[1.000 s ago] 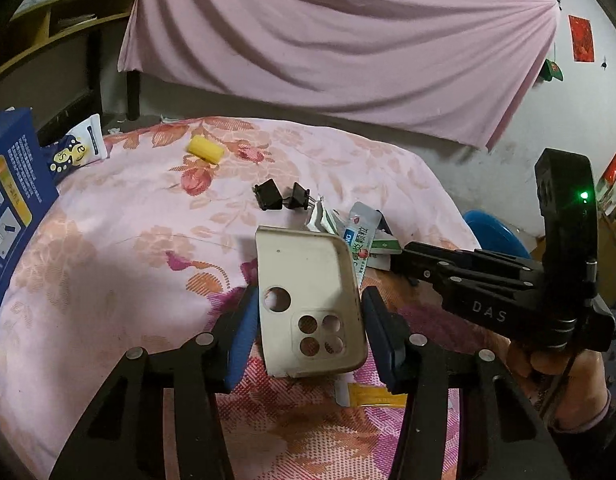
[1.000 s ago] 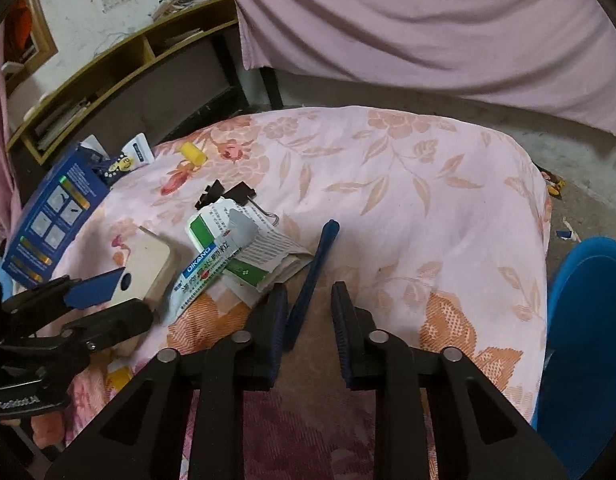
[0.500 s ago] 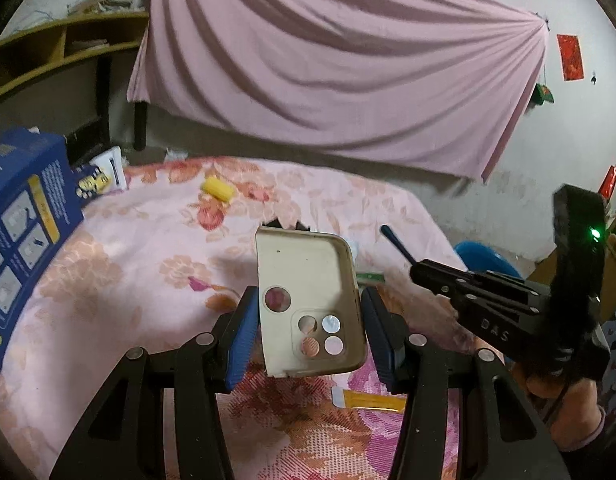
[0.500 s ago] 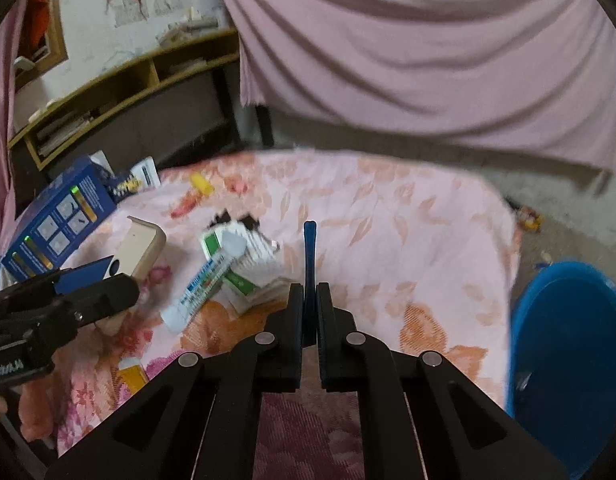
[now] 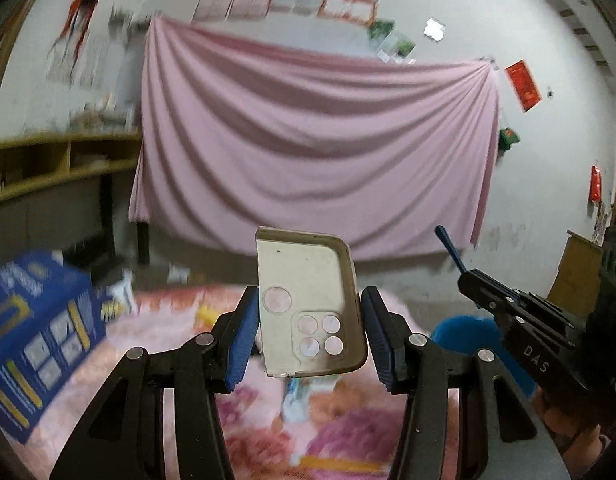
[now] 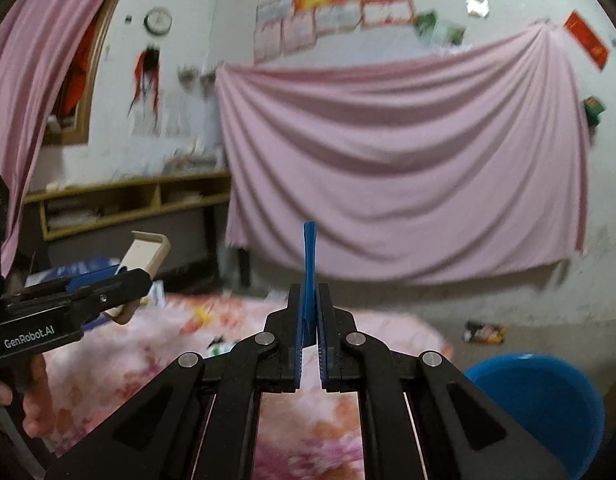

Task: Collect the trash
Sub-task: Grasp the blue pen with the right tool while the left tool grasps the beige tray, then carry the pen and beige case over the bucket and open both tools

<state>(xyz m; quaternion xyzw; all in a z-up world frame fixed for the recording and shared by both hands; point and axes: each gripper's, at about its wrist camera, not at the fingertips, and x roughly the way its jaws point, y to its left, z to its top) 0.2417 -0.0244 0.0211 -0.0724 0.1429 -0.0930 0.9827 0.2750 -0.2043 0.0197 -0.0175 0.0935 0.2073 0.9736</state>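
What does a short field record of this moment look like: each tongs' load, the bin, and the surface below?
left tongs: shut on beige phone case, held upright above the bed
right tongs: shut on blue comb, pointing up
bin: blue bucket, on the right side, beside the bed
surface: floral bedspread, wrappers blurred

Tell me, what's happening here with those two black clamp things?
A person is clearing trash off a floral-covered bed, holding a gripper in each hand. The left gripper holds a beige phone case up in the air. The right gripper is shut on a thin blue stick, also lifted. A blue bin waits low on the right, and neither item is in it yet. More wrappers lie on the bed.
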